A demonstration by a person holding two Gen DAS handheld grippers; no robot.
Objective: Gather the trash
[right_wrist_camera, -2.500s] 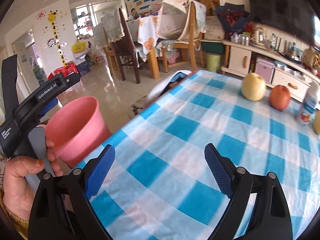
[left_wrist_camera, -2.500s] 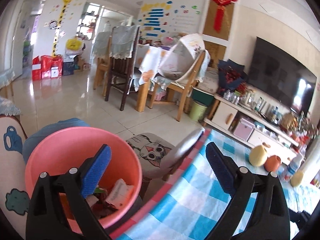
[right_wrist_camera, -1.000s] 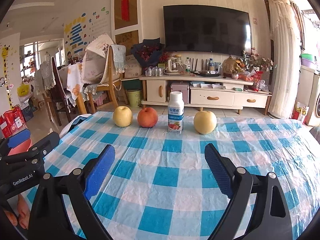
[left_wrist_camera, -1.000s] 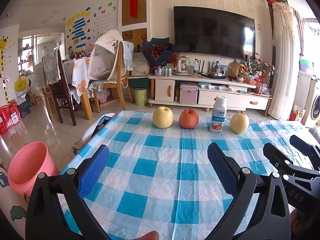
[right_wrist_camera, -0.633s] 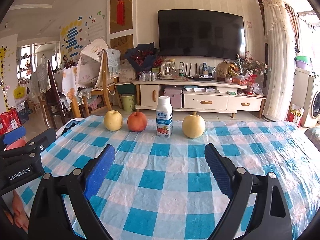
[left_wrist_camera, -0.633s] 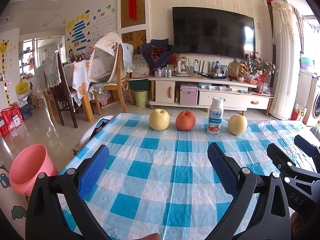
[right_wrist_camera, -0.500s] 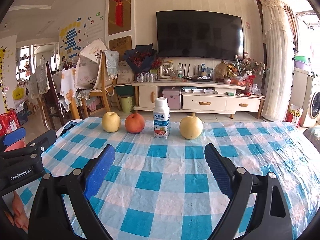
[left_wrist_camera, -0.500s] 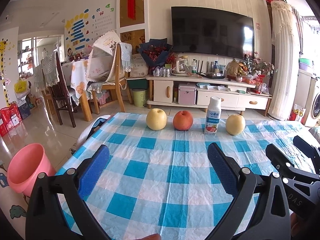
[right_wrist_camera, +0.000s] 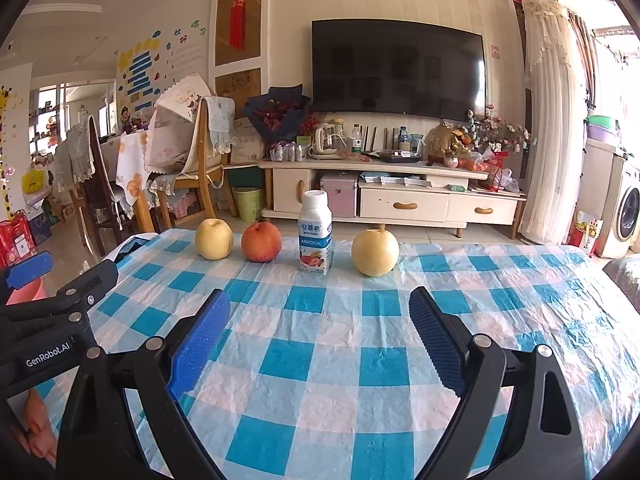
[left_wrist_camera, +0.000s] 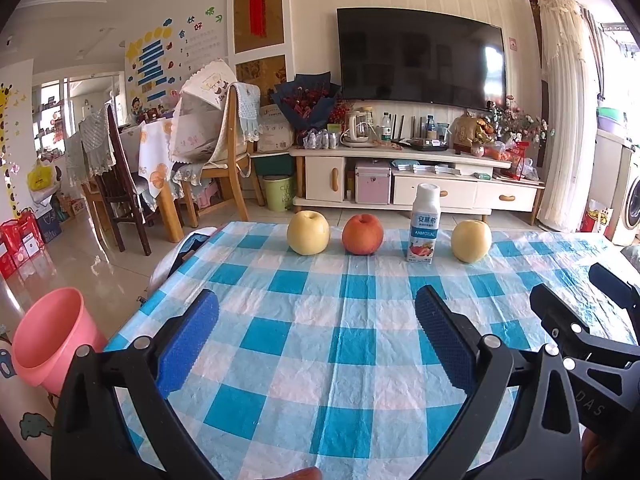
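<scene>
Fruit and a drink bottle stand in a neat row along the far side of the table with its crinkled blue-and-white checked plastic cloth (left_wrist_camera: 344,344): a pale yellow round pear (left_wrist_camera: 308,233) at the left, a reddish-orange apple (left_wrist_camera: 362,234) just beside it, then the small white yoghurt-drink bottle with a white cap and blue label (left_wrist_camera: 425,223), upright, and a second pale yellow pear (left_wrist_camera: 471,241) at the right end. None of them touch. Of these, the bottle looks the likeliest piece of trash, though whether it is empty cannot be told. The round pink plastic bin (left_wrist_camera: 48,344) that would take it sits on the floor off the table's left edge, low and well apart from the row, its open mouth tilted toward the camera so a drop from the left side would be easy. The left gripper (left_wrist_camera: 316,336) hangs over the near cloth with its blue ribbed pads spread wide and nothing between them, pointed roughly at the gap between apple and bottle. The right gripper (right_wrist_camera: 319,332) is likewise spread and empty, aimed more squarely at the bottle, which suggests it is the better placed to reach forward. Each tool shows at the edge of the other's view, so the two are held side by side, near the table's front edge.
</scene>
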